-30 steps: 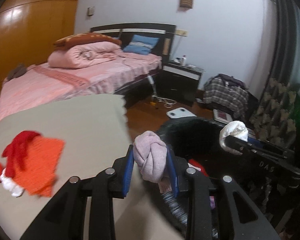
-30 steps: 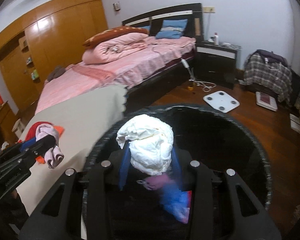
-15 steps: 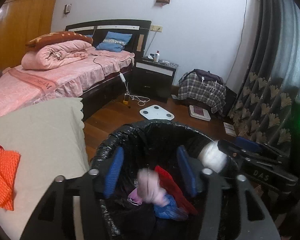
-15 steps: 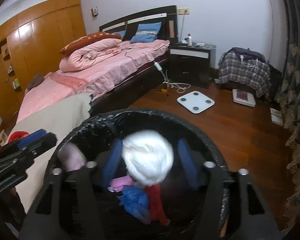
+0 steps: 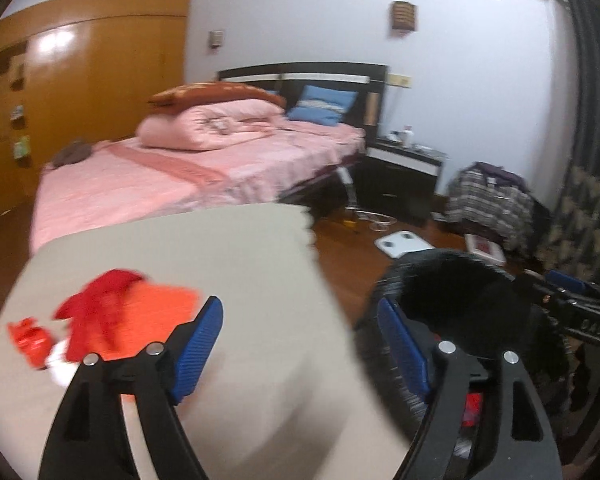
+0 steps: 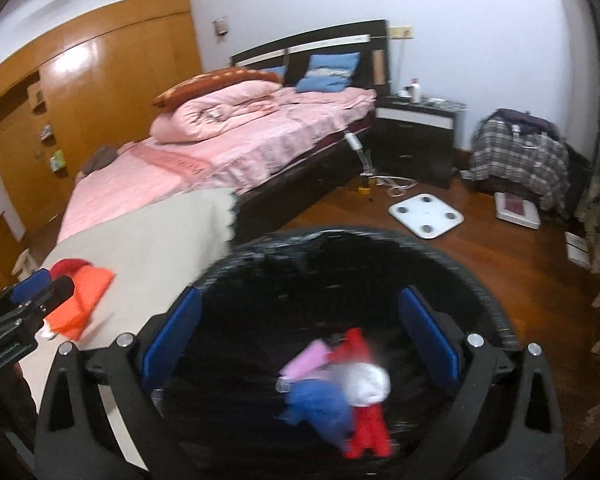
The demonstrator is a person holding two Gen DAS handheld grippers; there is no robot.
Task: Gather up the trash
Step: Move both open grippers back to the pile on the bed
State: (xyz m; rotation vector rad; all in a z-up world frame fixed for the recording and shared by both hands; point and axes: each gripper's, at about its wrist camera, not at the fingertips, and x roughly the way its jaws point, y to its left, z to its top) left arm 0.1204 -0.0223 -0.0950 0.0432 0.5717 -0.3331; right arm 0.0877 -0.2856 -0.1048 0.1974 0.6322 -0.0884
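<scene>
- The right gripper (image 6: 300, 336) is hanging over the black bag-lined round bin (image 6: 480, 280); its jaws have just been opening, are standing wide and are gripping nothing.
- A white crumpled wad (image 6: 368, 386) is lying in the bin among pink, blue and red scraps.
- The left gripper (image 5: 300, 344), jaws likewise just opened and empty, is straddling the bin's rim and the beige cloth-covered bench (image 5: 240, 280).
- Red and orange scraps (image 5: 112, 320) are lying on the bench.

A beige-covered table (image 5: 228, 264) bears an orange cloth (image 5: 156, 304), a red cloth (image 5: 96, 300) and a small red packet (image 5: 30, 338).
</scene>
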